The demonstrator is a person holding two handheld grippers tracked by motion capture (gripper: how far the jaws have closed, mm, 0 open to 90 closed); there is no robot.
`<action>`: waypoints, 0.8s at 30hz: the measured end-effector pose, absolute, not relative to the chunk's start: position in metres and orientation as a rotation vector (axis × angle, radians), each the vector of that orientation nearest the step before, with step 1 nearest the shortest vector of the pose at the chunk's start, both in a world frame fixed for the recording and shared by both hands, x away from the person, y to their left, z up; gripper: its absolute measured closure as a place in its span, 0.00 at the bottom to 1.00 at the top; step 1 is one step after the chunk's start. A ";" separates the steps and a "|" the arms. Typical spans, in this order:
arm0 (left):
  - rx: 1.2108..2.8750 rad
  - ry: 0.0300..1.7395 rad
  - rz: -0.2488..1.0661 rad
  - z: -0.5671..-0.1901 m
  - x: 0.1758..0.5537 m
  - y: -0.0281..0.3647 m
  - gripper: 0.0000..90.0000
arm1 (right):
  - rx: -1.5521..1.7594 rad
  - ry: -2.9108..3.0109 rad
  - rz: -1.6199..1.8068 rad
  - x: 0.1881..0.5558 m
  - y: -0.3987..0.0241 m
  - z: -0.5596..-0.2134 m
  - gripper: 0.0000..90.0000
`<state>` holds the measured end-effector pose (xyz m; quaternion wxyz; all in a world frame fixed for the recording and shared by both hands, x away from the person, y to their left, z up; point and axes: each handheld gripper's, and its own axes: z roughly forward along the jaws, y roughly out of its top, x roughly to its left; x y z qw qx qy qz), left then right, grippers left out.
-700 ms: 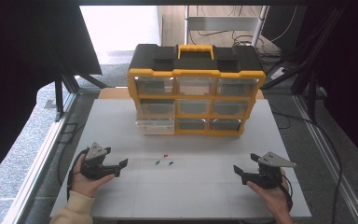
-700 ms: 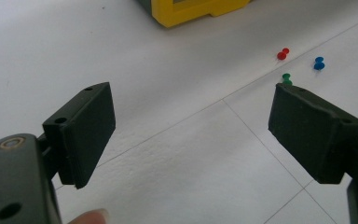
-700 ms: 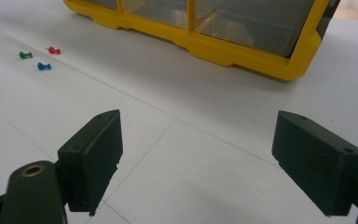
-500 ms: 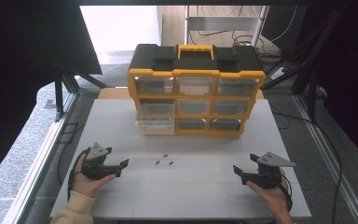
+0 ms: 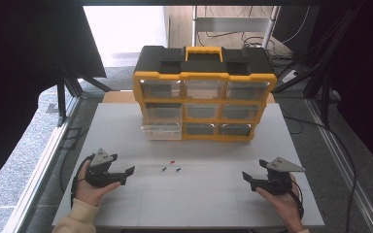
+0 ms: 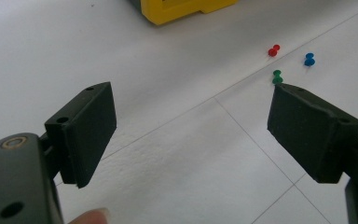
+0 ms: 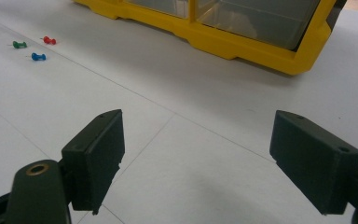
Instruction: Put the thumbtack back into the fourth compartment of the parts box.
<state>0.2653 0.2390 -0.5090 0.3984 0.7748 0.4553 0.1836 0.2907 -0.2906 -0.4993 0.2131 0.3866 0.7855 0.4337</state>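
Three push pins lie on the white table between the two hands: a red pin (image 5: 173, 161) (image 6: 273, 50) (image 7: 49, 40), a green pin (image 5: 164, 169) (image 6: 277, 77) (image 7: 19, 45) and a blue pin (image 5: 178, 169) (image 6: 309, 59) (image 7: 38, 57). My left gripper (image 5: 128, 173) (image 6: 193, 133) rests at the front left, jaws open and empty, aimed toward the pins. At the front right, my right gripper (image 5: 246, 177) (image 7: 198, 161) is likewise open and empty. A yellow and black drawer organizer (image 5: 204, 92) stands at the back; its lower left clear drawer (image 5: 162, 131) is pulled out a little.
The white table (image 5: 194, 204) has thin seam lines and bare room at the front. A metal rail (image 5: 34, 174) runs along its left side. Cables trail on the floor behind the organizer and at the right.
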 end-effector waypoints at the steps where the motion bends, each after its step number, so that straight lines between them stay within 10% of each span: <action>1: 1.964 1.149 0.465 -0.509 0.265 0.239 0.17 | 1.073 2.180 1.198 0.290 -0.290 -0.499 0.21; 24: 2.045 1.070 0.387 -0.488 0.266 0.213 0.19 | 1.069 2.186 1.197 0.294 -0.286 -0.500 0.21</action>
